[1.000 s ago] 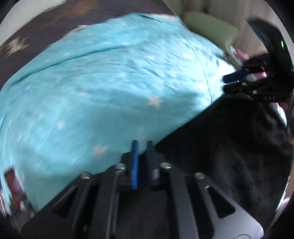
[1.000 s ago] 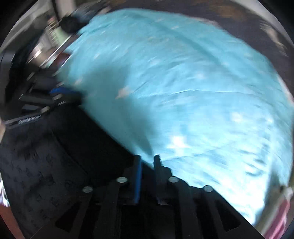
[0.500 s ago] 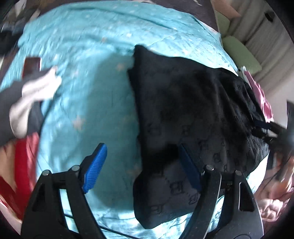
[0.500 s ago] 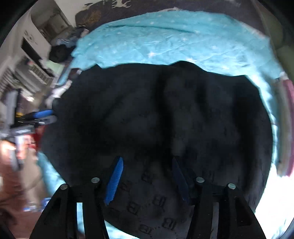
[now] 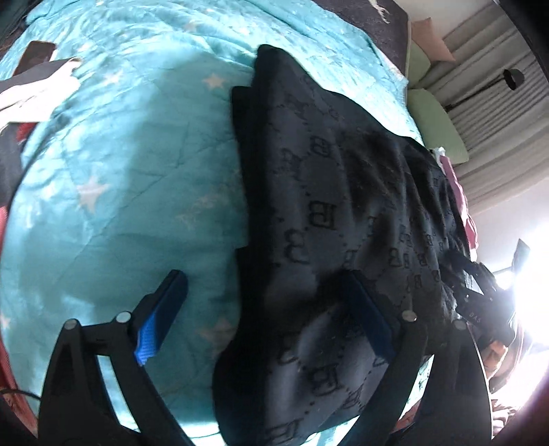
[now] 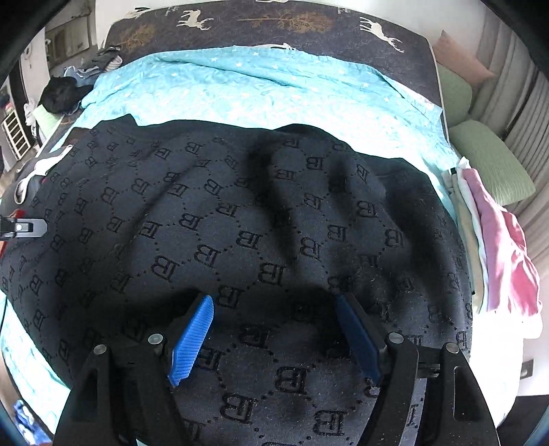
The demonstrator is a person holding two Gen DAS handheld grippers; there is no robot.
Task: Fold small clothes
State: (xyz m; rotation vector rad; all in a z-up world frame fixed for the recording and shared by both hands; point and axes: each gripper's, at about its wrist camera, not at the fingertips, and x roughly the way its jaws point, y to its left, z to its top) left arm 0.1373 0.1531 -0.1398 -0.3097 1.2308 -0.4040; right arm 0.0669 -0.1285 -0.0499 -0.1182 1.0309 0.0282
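A black garment (image 6: 240,223) patterned with letter B lies spread flat on a turquoise star-print blanket (image 6: 274,89). It also shows in the left wrist view (image 5: 343,223). My right gripper (image 6: 274,329) is open and empty, hovering over the garment's near edge. My left gripper (image 5: 271,308) is open and empty above the garment's left edge, one finger over the blanket (image 5: 137,171), one over the cloth. The right gripper's body (image 5: 480,302) shows at the garment's far side in the left wrist view.
A folded pink and white clothes stack (image 6: 497,240) lies at the blanket's right edge. Green pillows (image 6: 490,161) sit beyond it. A dark deer-print sheet (image 6: 274,20) covers the bed's far end. A dark and white garment (image 5: 37,82) lies at the left.
Both grippers were shut near the blanket a second ago. They have opened and drawn back, and the black garment now lies spread flat on the blanket.
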